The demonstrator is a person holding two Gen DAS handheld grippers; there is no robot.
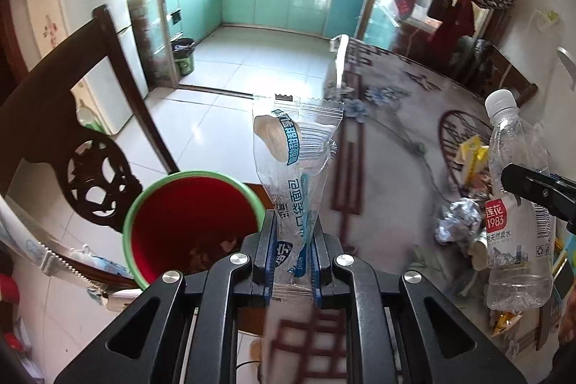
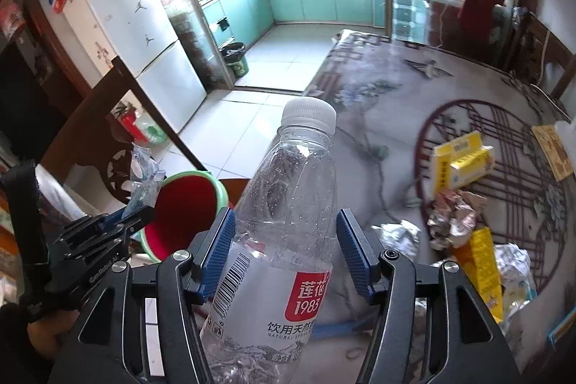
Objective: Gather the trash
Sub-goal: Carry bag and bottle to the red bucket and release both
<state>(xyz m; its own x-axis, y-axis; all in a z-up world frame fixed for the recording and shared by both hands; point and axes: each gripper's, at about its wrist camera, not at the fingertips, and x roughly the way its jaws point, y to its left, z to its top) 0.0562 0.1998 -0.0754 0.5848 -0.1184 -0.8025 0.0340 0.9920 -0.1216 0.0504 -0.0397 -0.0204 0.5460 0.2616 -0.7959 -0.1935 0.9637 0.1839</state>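
Trash in both grippers: at 9 o'clock a red bin (image 1: 187,222) with a green rim stands past the table (image 1: 388,146) edge; at centre the left gripper (image 1: 293,233) is clamped on a clear wrapper (image 1: 295,161) standing upright; at 3 o'clock the right gripper (image 2: 284,251) grips a capped plastic bottle (image 2: 288,222), with boxes (image 2: 460,161) and crumpled foil (image 2: 453,215) on the table behind.

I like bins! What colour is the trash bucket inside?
Red inside, with a green rim; clearest in the left wrist view.
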